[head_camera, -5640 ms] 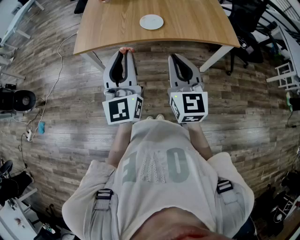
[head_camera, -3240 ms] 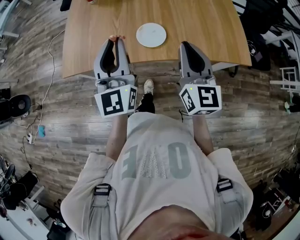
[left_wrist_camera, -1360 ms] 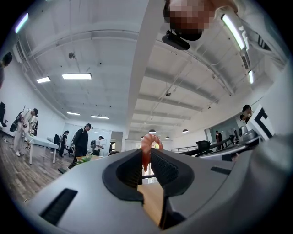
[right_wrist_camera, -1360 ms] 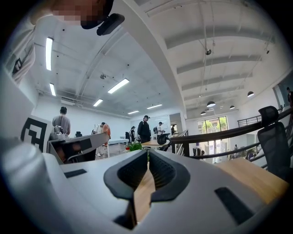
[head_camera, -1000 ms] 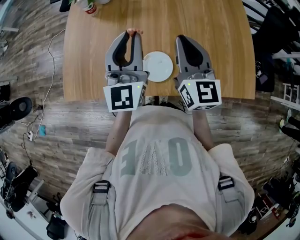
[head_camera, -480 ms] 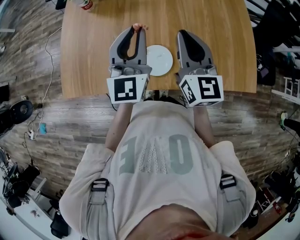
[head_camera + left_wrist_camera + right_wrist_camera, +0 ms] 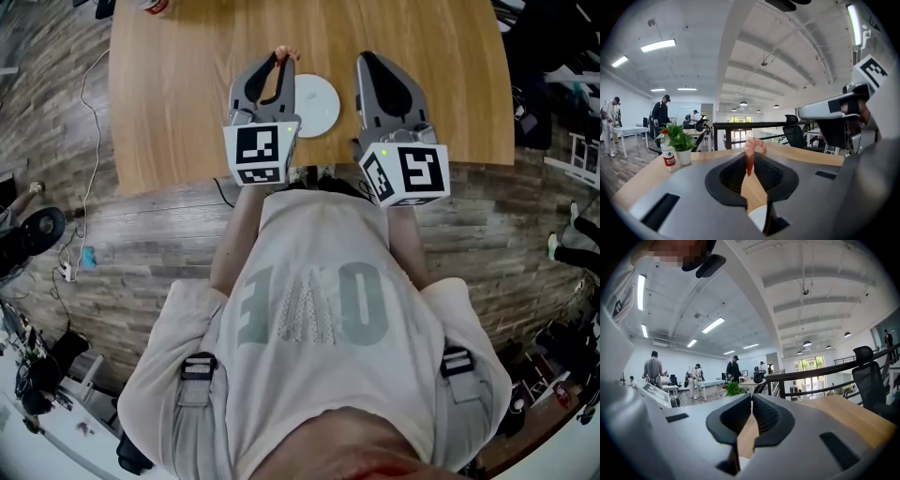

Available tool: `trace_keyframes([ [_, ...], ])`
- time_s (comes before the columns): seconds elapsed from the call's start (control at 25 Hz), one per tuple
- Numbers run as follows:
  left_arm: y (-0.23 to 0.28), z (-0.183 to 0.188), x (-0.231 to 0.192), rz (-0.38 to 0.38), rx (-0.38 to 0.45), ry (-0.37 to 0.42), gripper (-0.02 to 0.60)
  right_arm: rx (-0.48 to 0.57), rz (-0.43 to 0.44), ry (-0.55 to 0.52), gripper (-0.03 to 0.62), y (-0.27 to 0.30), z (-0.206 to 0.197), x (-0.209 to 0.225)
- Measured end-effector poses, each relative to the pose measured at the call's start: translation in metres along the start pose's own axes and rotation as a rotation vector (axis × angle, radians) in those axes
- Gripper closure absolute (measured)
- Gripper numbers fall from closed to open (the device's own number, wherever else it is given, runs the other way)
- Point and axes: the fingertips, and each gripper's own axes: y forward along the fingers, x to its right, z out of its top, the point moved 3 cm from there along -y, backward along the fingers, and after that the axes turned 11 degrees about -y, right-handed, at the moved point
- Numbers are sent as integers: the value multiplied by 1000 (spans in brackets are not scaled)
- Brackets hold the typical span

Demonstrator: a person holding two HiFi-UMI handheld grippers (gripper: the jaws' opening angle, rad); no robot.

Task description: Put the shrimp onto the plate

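Observation:
A pink shrimp [image 7: 284, 53] [image 7: 753, 146] sticks out from the tips of my left gripper [image 7: 280, 60] [image 7: 750, 158], which is shut on it above the wooden table [image 7: 169, 112]. The white round plate [image 7: 317, 103] lies on the table just right of that gripper, between the two grippers and nearer to me than the shrimp. My right gripper [image 7: 367, 60] [image 7: 751, 402] hovers right of the plate, its jaws shut with nothing between them.
A bottle with a red label [image 7: 668, 153] and a small potted plant [image 7: 680, 142] stand at the table's far left corner. The table's near edge [image 7: 309, 173] runs just in front of my body. A cable [image 7: 89, 141] trails on the floor to the left.
Both grippers have come from the table's near edge to over the table, the shrimp still in the left one. The plate now lies between them.

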Motion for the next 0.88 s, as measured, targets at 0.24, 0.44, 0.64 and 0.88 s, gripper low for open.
trace_keyframes([
  [0.24, 12, -49, 3, -16, -155, -19, 523, -32, -39, 13, 568, -12, -9, 7],
  [0.44, 19, -93, 5, -41, -326, -39, 523, -47, -60, 17, 568, -17, -14, 10],
  [0.64, 21, -133, 4, -44, -480, -59, 523, -58, -79, 15, 568, -20, -16, 14],
  [0.88, 20, -165, 7, -58, -612, -75, 523, -75, -95, 15, 568, -24, -23, 19],
])
